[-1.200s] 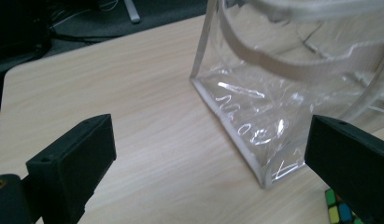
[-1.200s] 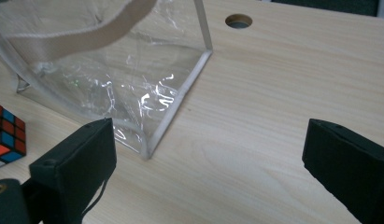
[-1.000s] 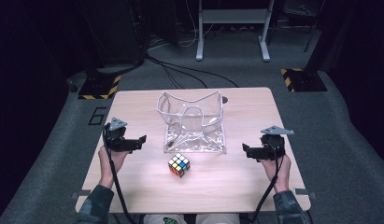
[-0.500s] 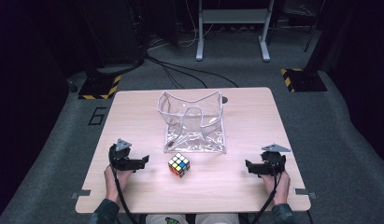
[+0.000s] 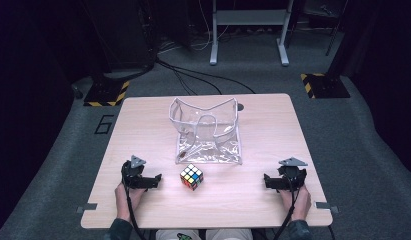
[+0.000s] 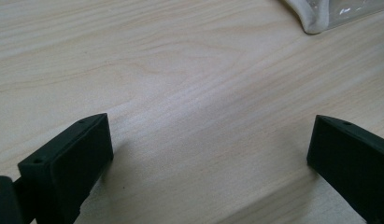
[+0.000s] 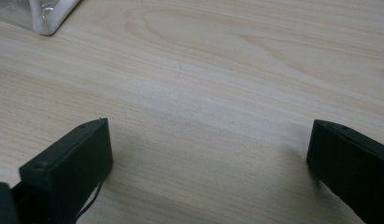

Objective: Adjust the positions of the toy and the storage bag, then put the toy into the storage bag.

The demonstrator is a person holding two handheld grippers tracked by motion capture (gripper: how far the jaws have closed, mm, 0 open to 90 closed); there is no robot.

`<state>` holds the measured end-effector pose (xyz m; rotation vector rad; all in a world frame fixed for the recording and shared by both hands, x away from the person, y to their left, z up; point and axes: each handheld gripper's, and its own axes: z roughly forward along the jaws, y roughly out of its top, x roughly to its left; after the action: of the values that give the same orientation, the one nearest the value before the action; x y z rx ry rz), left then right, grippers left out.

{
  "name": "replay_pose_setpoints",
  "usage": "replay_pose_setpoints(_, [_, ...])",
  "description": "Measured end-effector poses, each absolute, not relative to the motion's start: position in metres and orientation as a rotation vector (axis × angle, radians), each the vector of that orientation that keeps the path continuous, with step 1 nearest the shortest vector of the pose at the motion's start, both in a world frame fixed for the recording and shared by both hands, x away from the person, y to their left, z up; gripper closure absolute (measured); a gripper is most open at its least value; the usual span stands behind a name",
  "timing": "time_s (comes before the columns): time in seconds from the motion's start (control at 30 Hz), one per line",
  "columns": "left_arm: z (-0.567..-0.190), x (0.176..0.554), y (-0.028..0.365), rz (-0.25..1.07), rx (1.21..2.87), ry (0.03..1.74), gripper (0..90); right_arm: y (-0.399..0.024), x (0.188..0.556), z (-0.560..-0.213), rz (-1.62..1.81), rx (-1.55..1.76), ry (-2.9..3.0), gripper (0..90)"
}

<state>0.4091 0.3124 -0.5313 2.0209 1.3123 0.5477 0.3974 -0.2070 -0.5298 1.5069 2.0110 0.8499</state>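
Left gripper (image 5: 154, 180): jaws spread, empty; Rubik's cube (image 5: 191, 176) just beside its tips.
Right gripper (image 5: 269, 182): released, empty.
Advice: square jaws on opposite cube faces before clenching.

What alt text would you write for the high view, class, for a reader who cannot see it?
A colourful puzzle cube sits on a wooden table before a clear plastic bag, with the left gripper and right gripper flanking it, both empty.

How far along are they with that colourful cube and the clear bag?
Nothing looks done yet. The cube sits on the table just in front of the clear bag, outside it. The bag stands with its mouth open. In hand: nothing; the left gripper and right gripper rest on the tabletop either side, jaws wide apart and empty. Likely left: picking up the cube and putting it into the bag.
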Motion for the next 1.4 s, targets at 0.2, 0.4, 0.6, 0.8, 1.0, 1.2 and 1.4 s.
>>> replay_pose_setpoints(0.2, [-0.531, 0.409, 0.312, 0.547, 2.023, 1.314, 0.1, -0.208, 0.400, -0.530, 0.868, 1.491, 2.039, 0.0])
replay_pose_setpoints(0.4, [-0.531, 0.407, 0.311, 0.550, 2.016, 1.317, 0.0, -0.208, 0.403, -0.530, 0.870, 1.486, 2.043, 0.0])
replay_pose_setpoints(0.6, [-0.531, 0.406, 0.310, 0.543, 2.031, 1.306, 0.0, -0.208, 0.406, -0.530, 0.872, 1.484, 2.045, 0.0])
replay_pose_setpoints(0.8, [-0.530, 0.403, 0.308, 0.516, 2.009, 1.303, 0.0, -0.209, 0.408, -0.530, 0.881, 1.475, 2.058, 0.0])
replay_pose_setpoints(1.0, [-0.528, 0.401, 0.305, 0.471, 2.004, 1.296, 0.0, -0.209, 0.408, -0.530, 0.881, 1.477, 2.057, 0.0])
replay_pose_setpoints(1.2, [-0.514, 0.400, 0.295, 0.451, 1.976, 1.250, 0.0, -0.209, 0.408, -0.530, 0.881, 1.476, 2.057, 0.0])
replay_pose_setpoints(1.4, [-0.502, 0.401, 0.278, 0.449, 1.997, 1.181, 0.0, -0.209, 0.408, -0.530, 0.881, 1.476, 2.057, 0.0])
